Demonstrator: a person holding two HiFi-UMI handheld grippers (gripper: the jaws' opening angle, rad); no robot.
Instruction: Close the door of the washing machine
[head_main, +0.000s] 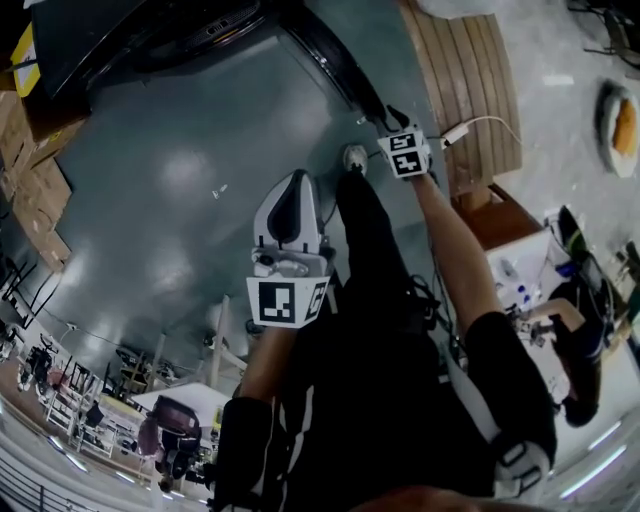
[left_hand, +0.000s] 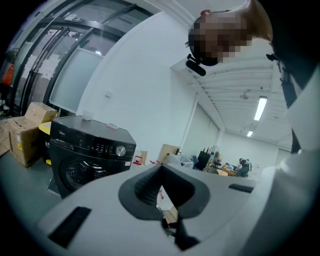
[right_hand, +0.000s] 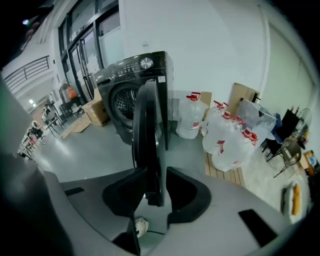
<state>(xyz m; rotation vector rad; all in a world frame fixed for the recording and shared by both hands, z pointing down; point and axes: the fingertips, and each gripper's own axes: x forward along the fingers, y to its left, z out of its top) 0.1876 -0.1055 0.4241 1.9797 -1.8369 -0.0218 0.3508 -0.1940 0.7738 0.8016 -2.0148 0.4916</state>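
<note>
The door (right_hand: 147, 135) stands open, edge-on between the right claw's (right_hand: 156, 172) wide jaws, which straddle its free rim without clearly pinching it. The washer (right_hand: 127, 95) lies beyond. The door looks stiff, fairly heavy and smooth, swinging on its hinge, so a push on that rim, off the glass, should serve. The left claw (left_hand: 161, 167) is closed and empty. Jugs (right_hand: 192, 117) stand beyond and right of the right claw, fill unclear. Boxes (right_hand: 95, 112) to its left hide their contents.
</note>
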